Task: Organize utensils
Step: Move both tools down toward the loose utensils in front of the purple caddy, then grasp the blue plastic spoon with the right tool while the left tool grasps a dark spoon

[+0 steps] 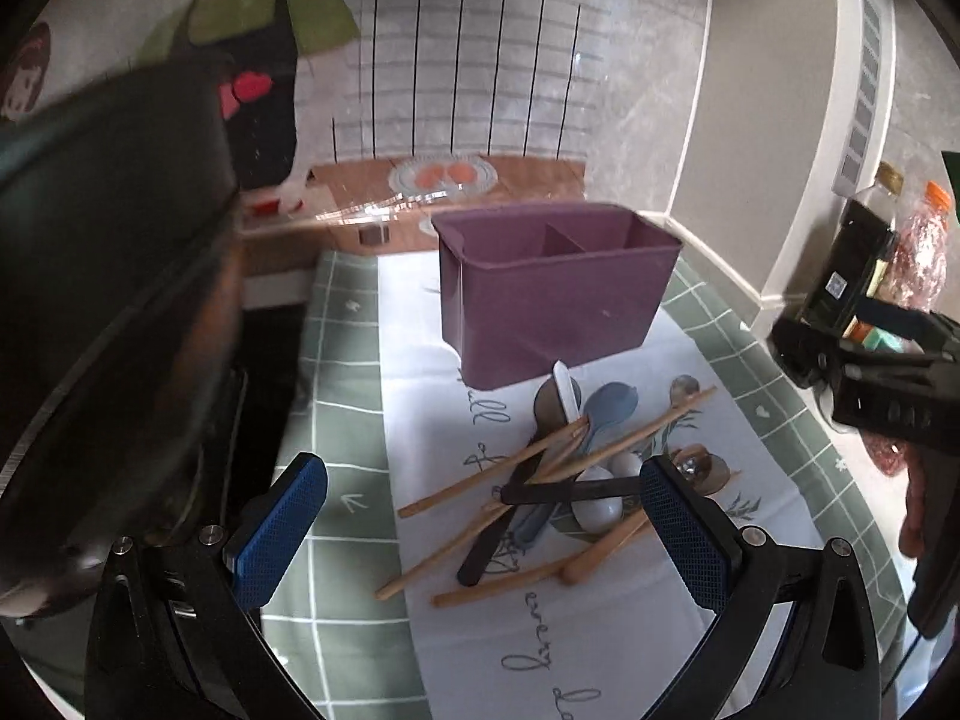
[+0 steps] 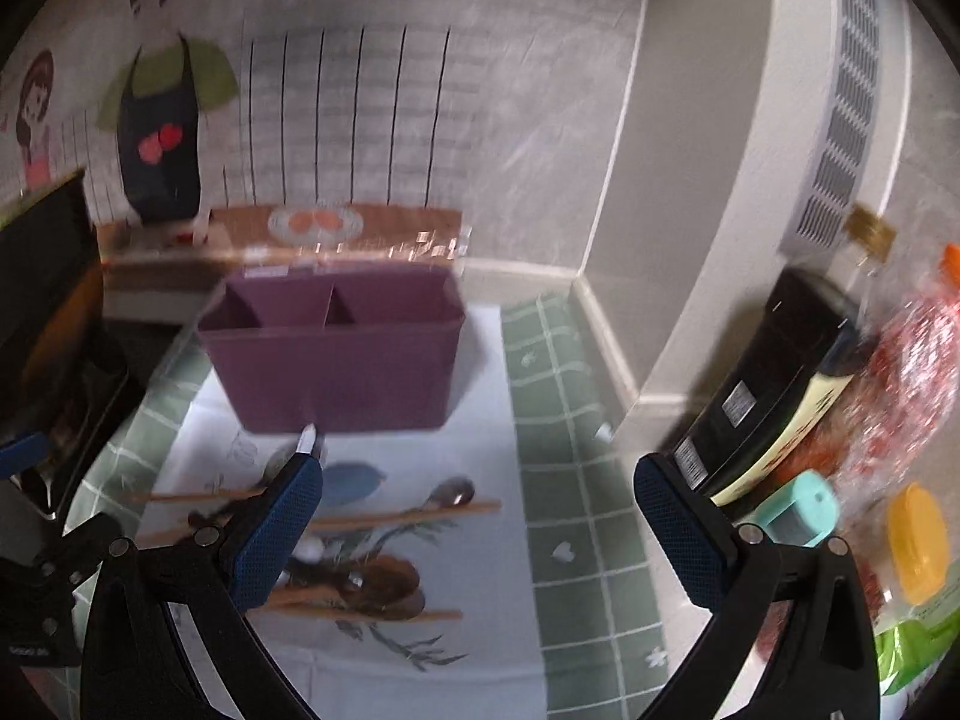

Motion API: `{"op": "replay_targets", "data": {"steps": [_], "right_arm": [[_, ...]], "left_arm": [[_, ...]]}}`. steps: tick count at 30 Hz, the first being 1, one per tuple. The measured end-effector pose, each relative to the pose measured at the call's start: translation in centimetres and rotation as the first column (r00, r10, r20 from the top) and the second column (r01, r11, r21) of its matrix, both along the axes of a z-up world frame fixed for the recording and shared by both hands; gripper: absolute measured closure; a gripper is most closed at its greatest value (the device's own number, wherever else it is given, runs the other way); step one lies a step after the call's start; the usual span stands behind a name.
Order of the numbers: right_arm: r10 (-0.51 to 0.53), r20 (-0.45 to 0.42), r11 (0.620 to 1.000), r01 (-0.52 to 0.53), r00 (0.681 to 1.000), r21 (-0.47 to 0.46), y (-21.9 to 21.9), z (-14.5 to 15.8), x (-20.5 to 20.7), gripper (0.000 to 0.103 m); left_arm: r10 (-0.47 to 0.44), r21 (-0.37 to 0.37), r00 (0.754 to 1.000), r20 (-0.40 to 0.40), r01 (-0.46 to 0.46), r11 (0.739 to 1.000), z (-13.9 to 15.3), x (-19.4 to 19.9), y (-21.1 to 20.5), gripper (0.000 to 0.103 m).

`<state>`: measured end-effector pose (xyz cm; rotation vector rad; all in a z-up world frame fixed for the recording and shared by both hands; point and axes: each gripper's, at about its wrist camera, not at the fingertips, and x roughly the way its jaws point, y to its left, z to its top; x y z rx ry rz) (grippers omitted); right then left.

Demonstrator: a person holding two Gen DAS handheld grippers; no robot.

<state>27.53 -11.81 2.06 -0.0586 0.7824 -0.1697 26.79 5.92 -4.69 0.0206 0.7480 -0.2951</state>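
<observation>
A purple two-compartment utensil holder (image 1: 552, 294) stands on a white cloth; it also shows in the right wrist view (image 2: 336, 360). In front of it lies a heap of utensils: wooden chopsticks (image 1: 498, 480), a blue spoon (image 1: 609, 405), a black utensil (image 1: 570, 489), white spoons (image 1: 600, 510) and a white knife (image 1: 567, 390). My left gripper (image 1: 480, 531) is open and empty, just above the near side of the heap. My right gripper (image 2: 477, 534) is open and empty, above the cloth right of the heap; chopsticks (image 2: 402, 517) and a metal spoon (image 2: 450, 492) lie near its left finger.
A dark pan or pot (image 1: 108, 300) stands close on the left. Bottles and packets (image 2: 840, 396) crowd the right side by the wall. A green checked mat (image 2: 564, 420) lies under the white cloth. The right gripper's body (image 1: 888, 378) shows in the left wrist view.
</observation>
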Motion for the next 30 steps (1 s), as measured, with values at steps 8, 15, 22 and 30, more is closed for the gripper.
{"op": "replay_targets", "data": {"steps": [8, 15, 22, 30], "right_arm": [[0.036, -0.117, 0.994, -0.024, 0.992, 0.105, 1.1, -4.9, 3.0, 0.022], [0.123, -0.236, 0.955, -0.05, 0.964, 0.293, 3.7, -9.6, 7.7, 0.046], [0.158, -0.257, 0.966, -0.095, 0.953, 0.239, 5.9, -10.7, 9.4, 0.047], [0.241, -0.253, 0.931, -0.149, 0.937, 0.333, 2.6, -10.6, 7.9, 0.067]], "left_arm": [[0.095, 0.007, 0.993, -0.066, -0.095, 0.995, -2.7, -0.6, 0.6, 0.0], [0.229, 0.094, 0.966, -0.117, -0.219, 0.971, -3.8, -2.9, 2.2, 0.0], [0.273, 0.092, 0.955, -0.115, -0.263, 0.96, -3.4, -4.0, 3.0, 0.0], [0.211, 0.047, 0.97, -0.119, -0.207, 0.977, -2.7, -2.6, 2.2, 0.0]]}}
